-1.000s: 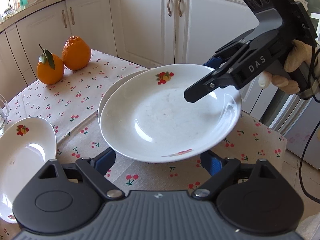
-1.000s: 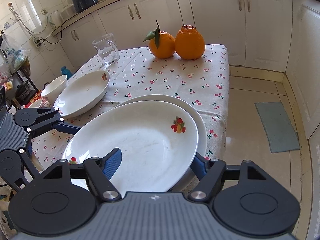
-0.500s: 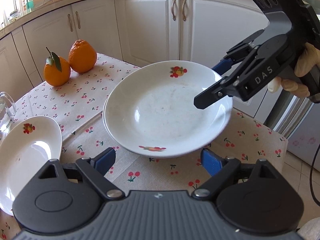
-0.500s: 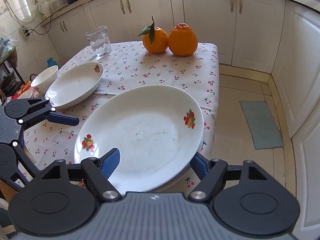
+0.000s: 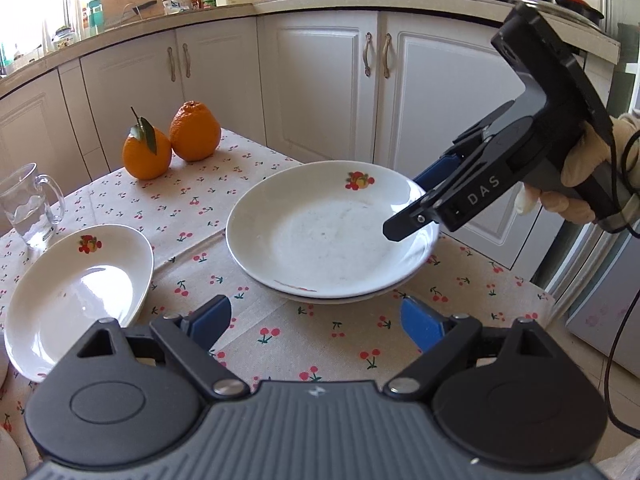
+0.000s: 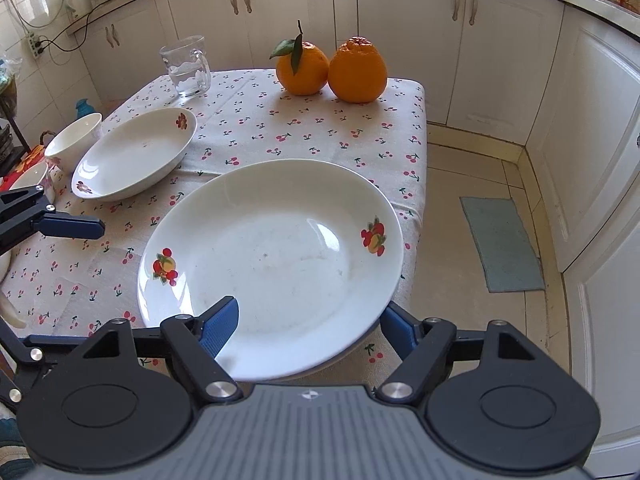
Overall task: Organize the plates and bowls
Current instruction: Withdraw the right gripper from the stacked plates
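Observation:
A white round plate (image 6: pixel 272 256) with fruit prints lies flat on a second plate (image 5: pixel 340 300) near the table's right edge. My right gripper (image 6: pixel 308 316) straddles the upper plate's near rim, one finger over the bowl of the plate and one outside the rim. Its pads look clear of the plate, so it stands open. In the left wrist view the right gripper (image 5: pixel 408 208) sits over the plates' right rim. My left gripper (image 5: pixel 318 320) hangs open and empty above the cloth, short of the stack. A white oval dish (image 5: pixel 80 292) lies to the left.
Two oranges (image 6: pixel 332 68) and a glass mug (image 6: pixel 186 66) stand at the table's far side. Two white bowls (image 6: pixel 76 136) sit at the left edge beyond the oval dish (image 6: pixel 136 156). White cabinets (image 5: pixel 320 88) surround the table. A mat (image 6: pixel 500 240) lies on the floor.
The upper plate, held tilted above the lower one, has come down flat onto it. The right jaws have widened slightly. The left gripper has drawn back and risen.

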A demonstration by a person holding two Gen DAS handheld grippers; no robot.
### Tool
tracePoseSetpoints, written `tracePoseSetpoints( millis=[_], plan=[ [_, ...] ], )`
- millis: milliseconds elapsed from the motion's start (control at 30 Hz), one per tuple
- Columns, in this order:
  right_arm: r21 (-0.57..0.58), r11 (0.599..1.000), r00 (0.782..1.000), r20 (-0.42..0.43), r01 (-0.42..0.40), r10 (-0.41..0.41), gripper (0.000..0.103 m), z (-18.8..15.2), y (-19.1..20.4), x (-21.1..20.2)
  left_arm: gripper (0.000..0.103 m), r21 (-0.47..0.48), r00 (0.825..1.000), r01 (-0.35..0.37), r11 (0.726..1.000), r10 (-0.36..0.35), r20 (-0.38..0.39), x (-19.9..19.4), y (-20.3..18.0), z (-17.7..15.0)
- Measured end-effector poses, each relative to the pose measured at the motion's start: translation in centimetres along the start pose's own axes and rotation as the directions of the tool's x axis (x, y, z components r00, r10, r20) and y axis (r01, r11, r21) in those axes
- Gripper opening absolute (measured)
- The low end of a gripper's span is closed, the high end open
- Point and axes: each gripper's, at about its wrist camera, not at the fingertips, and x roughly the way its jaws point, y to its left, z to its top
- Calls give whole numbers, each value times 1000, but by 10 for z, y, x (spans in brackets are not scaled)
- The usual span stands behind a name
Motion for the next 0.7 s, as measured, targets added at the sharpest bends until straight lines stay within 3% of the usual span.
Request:
tracePoseSetpoints(
  millis=[200, 300, 400, 467, 600, 700],
  plan=[
    [-7, 1000, 1000, 14, 7, -7, 89, -4, 4, -5, 92, -9, 997, -68, 998, 68, 37, -17, -2, -8],
    [-33, 999, 999, 42, 6, -5, 99, -4, 14, -15, 92, -45, 992, -117, 992, 119, 45, -24, 3, -13],
    [-61, 998, 997, 71, -5, 10, 101, -5, 27, -25, 92, -102, 983, -174, 980, 179, 42, -28, 12, -19],
    [-74, 997, 996, 84, -15, 21, 101, -5, 35, -29, 92, -144, 973, -221, 965, 228, 33, -30, 19, -24],
    [-109, 993, 993, 106, -34, 45, 102, -4, 53, -34, 92, -212, 934, -353, 911, 356, -25, -24, 37, -34],
    [-142, 988, 990, 119, -53, 70, 103, -1, 67, -35, 92, -277, 916, -397, 875, 394, -71, -18, 54, -44]
  ],
)
